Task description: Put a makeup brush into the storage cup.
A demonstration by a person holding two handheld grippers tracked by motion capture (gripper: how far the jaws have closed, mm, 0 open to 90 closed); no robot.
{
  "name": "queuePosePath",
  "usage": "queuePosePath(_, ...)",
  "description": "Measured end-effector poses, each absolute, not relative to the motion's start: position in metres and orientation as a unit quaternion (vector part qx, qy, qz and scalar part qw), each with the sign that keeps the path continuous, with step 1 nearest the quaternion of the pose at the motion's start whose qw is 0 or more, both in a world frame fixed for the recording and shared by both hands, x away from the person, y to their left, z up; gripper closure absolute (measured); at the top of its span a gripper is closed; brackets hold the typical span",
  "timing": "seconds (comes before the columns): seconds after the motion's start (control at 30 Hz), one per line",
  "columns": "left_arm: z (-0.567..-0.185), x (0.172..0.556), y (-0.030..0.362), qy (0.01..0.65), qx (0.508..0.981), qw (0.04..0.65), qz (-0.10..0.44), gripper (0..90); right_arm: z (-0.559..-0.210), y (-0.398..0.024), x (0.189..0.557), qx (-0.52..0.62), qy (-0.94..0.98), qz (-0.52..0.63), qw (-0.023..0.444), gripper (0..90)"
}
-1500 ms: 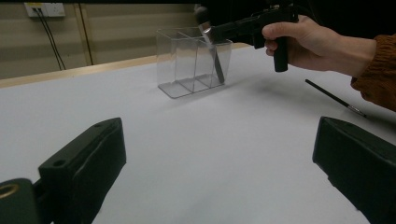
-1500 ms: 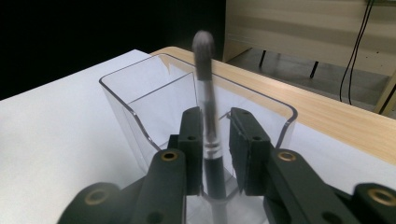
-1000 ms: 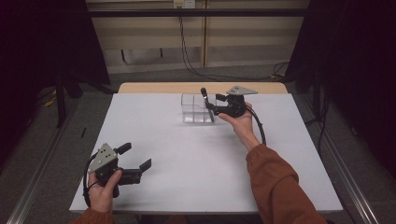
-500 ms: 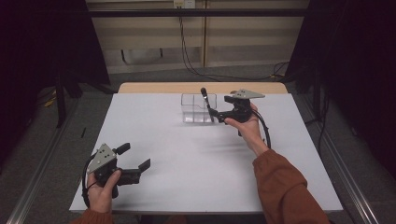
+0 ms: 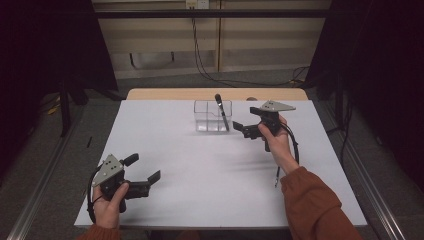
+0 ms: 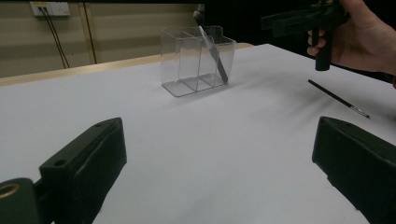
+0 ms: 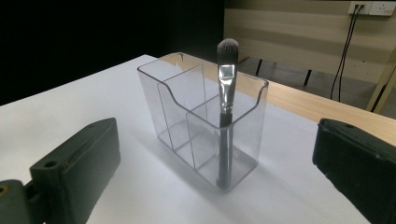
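Note:
A clear plastic organizer with three compartments stands at the far middle of the white table. A dark makeup brush leans in its right-hand compartment, bristles up; the right gripper view shows the brush in the organizer just ahead of the jaws. My right gripper hovers open a little to the right of the organizer, holding nothing. Near the front left my left gripper is held open and empty. A thin brush lies on the table beside the right forearm, and the left gripper view also catches this thin brush.
The table's wooden far edge shows behind the white top. Cables hang down the back wall. A dark stand is on the floor at the left.
My right gripper has let go of the makeup brush and drawn back to the right; the brush now leans in the organizer on its own. The left gripper has hardly moved.

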State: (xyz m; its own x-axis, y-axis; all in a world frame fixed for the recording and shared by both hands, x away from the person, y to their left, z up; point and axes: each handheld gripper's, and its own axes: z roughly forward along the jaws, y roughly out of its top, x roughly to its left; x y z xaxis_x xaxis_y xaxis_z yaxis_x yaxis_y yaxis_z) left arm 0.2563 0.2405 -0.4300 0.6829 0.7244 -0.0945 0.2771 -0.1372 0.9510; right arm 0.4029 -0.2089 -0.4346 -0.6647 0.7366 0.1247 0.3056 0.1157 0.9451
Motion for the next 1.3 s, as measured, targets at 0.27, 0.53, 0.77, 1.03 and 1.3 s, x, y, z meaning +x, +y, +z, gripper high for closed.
queuePosePath(0.27, -0.429, 0.255, 0.240, 0.344, 0.728, 0.558, 0.203, 3.0, -0.433, -0.218, 0.381, 0.351, 0.728, 0.552, 0.206, 0.2)
queuePosePath(0.53, -0.429, 0.254, 0.241, 0.346, 0.727, 0.558, 0.203, 3.0, -0.427, -0.231, 0.364, 0.347, 0.734, 0.544, 0.212, 0.2)
queuePosePath(0.77, -0.430, 0.254, 0.242, 0.345, 0.726, 0.558, 0.204, 3.0, -0.426, -0.239, 0.348, 0.347, 0.732, 0.544, 0.221, 0.3)
queuePosePath(1.03, -0.431, 0.251, 0.244, 0.349, 0.727, 0.555, 0.205, 2.9, -0.426, -0.250, 0.326, 0.359, 0.722, 0.547, 0.225, 0.2)
queuePosePath(1.3, -0.433, 0.250, 0.245, 0.350, 0.731, 0.550, 0.200, 3.0, -0.428, -0.260, 0.308, 0.365, 0.717, 0.546, 0.234, 0.4)
